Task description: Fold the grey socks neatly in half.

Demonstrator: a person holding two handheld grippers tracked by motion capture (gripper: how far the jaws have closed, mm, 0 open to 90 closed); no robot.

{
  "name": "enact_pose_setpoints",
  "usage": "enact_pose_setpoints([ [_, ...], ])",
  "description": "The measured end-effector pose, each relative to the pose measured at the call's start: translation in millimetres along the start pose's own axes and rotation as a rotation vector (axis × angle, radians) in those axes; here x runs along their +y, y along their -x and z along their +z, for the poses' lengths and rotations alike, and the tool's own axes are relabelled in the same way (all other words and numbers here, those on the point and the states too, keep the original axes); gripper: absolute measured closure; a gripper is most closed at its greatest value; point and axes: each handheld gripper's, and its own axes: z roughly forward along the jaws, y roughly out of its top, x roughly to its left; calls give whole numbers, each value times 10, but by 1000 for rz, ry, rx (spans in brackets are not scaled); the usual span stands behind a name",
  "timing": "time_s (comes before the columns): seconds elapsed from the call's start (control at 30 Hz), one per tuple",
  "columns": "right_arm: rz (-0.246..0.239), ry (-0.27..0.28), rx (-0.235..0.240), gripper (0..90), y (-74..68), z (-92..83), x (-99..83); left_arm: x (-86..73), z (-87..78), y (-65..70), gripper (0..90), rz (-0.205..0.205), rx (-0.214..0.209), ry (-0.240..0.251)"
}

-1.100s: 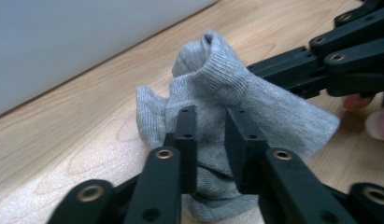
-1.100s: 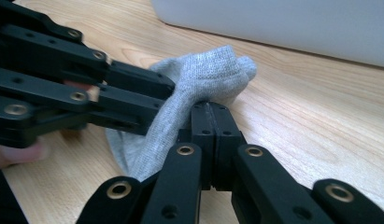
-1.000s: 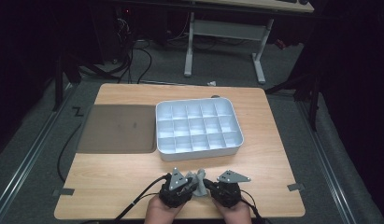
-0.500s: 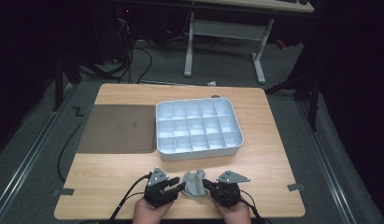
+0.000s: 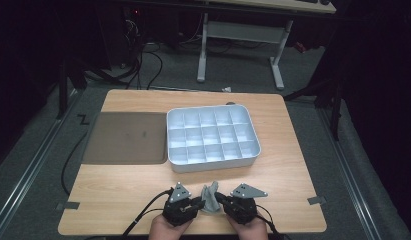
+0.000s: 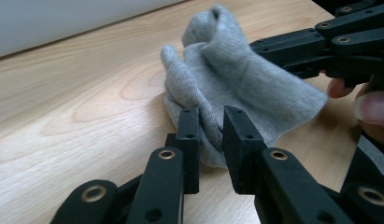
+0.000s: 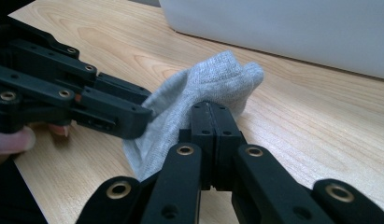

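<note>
The grey sock stands bunched at the lower middle of the high view, near the front edge of the desk, between both grippers. The right gripper has its jaws clenched on one end of the sock, probably to keep it lifted and steady so the other side can be taken.

The left gripper comes from the opposite side. Its jaws have just been closing, w/ a fold of sock between them, but a gap remains and the pads do not press yet, so not gripping yet.

The white compartment tray sits in the centre of the frame, approx. behind the sock and apart from it. A dark mat lies just left of the tray.
</note>
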Motion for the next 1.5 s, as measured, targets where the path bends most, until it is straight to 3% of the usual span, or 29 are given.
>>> enact_pose_setpoints([
  [0.53,11,11,-11,900,29,-46,12,94,211,130,778,46,-19,-46],
  [0.83,-1,18,-4,900,-1,-31,6,85,219,135,756,82,-20,-64],
  [1.1,-33,7,-31,900,-55,34,-39,76,208,109,709,108,-24,-84],
  [1.5,-69,-4,-49,900,-86,73,-71,54,169,91,668,109,-35,-84],
])
